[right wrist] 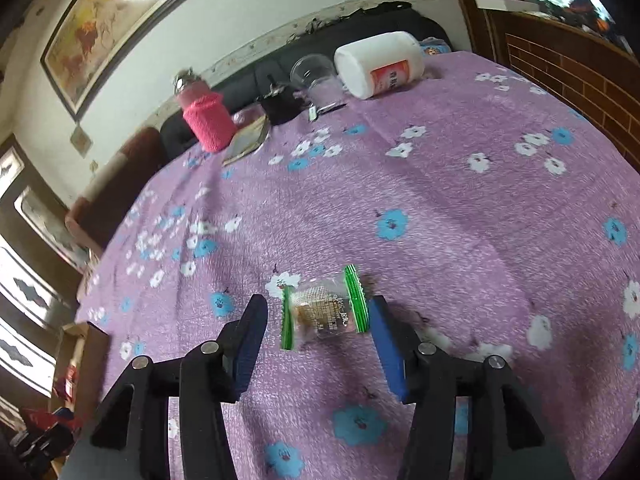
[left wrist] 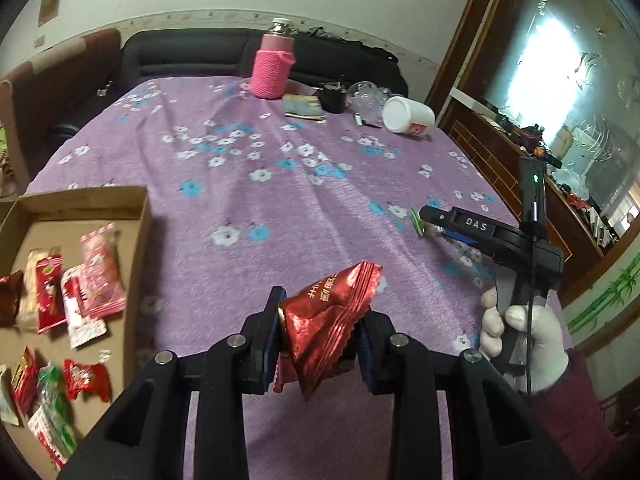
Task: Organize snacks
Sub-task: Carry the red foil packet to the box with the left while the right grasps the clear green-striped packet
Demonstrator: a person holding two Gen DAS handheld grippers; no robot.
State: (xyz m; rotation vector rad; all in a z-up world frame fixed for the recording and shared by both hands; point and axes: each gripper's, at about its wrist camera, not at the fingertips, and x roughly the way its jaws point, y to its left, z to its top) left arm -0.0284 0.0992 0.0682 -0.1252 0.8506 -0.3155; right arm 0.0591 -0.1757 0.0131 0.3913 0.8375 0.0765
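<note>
A: Entry. Red snack packet is clamped between the fingers of the left gripper, lifted off the purple flowered tablecloth near its front edge. Wrapper is crumpled at the pinch and sticks out forward and up.

B: And the other one?

A: Clear packet with green ends lies flat on the cloth, towards the front right part of the table. Right gripper has its fingers spread apart, one on each side of it; neither pad looks to be touching yet.

B: Step in hand?

A: My reading: carry the red one to the cardboard box at the table's left edge, where a pile of wrapped snacks already lies. At the same time, start the pick of the green-ended one.

B: Next move needs?

A: Left: swing leftwards over the box wall, then release. Right: come down a little and close squarely on the packet; it is thin and may slip.

B: Pose?

A: Left gripper roughly level, pointing across the table. Right gripper low, tilted down at the cloth, held by a white-gloved hand.
</note>
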